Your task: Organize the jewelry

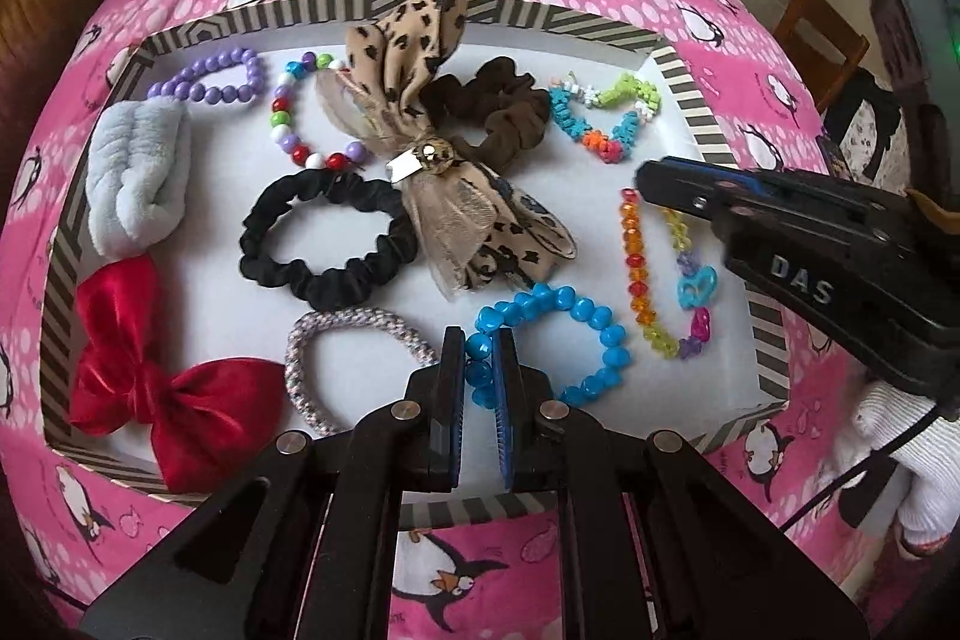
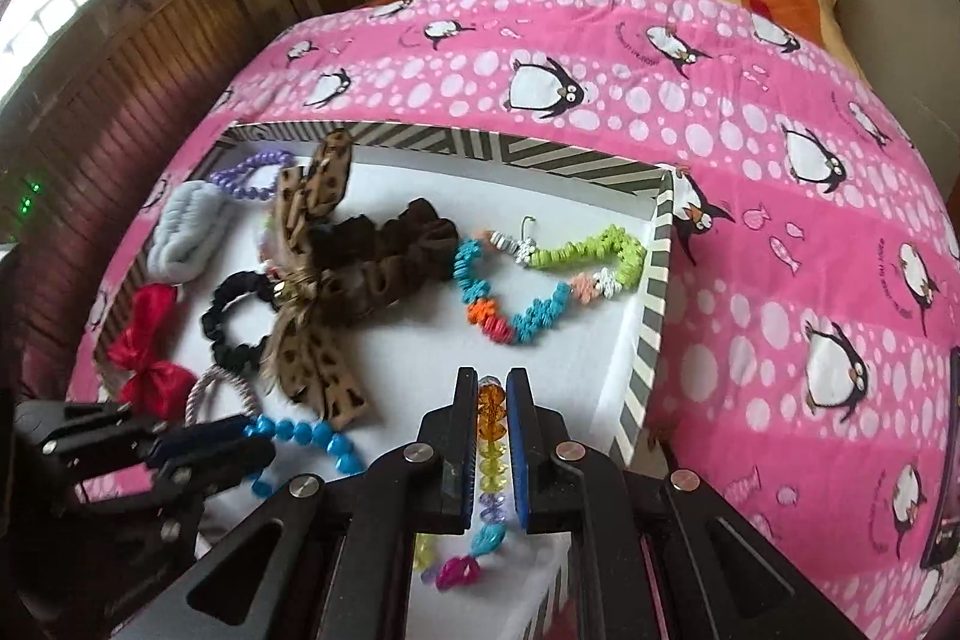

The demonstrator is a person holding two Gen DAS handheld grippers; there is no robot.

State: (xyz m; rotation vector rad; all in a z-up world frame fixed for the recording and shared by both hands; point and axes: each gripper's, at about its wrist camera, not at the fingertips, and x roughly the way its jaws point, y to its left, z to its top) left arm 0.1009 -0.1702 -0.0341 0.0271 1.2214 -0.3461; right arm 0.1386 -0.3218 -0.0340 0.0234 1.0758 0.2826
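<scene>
A white tray with a striped rim [image 1: 420, 7] lies on a pink penguin bedspread and holds hair ties and bracelets. My left gripper [image 1: 479, 334] is shut, just above the left side of a blue bead bracelet [image 1: 594, 322]; its beads show through the narrow slit between the fingers. The bracelet lies flat on the tray. My right gripper [image 2: 492, 376] is shut over a multicoloured crystal bracelet [image 2: 489, 460] at the tray's right edge. In the left wrist view the right gripper [image 1: 645, 178] has its tip by that bracelet's orange end [image 1: 630, 232]. In the right wrist view the left gripper [image 2: 240, 433] reaches the blue bracelet [image 2: 324, 436].
Also in the tray are a leopard bow [image 1: 420, 100], a brown scrunchie [image 1: 498, 112], a black scrunchie [image 1: 318, 238], a red bow [image 1: 138, 358], a grey plush tie [image 1: 132, 172], a purple bead bracelet [image 1: 210, 79], a braided hair tie [image 1: 312, 370] and a flower-bead necklace [image 2: 540, 292]. A wooden chair [image 1: 822, 34] stands beyond the bed.
</scene>
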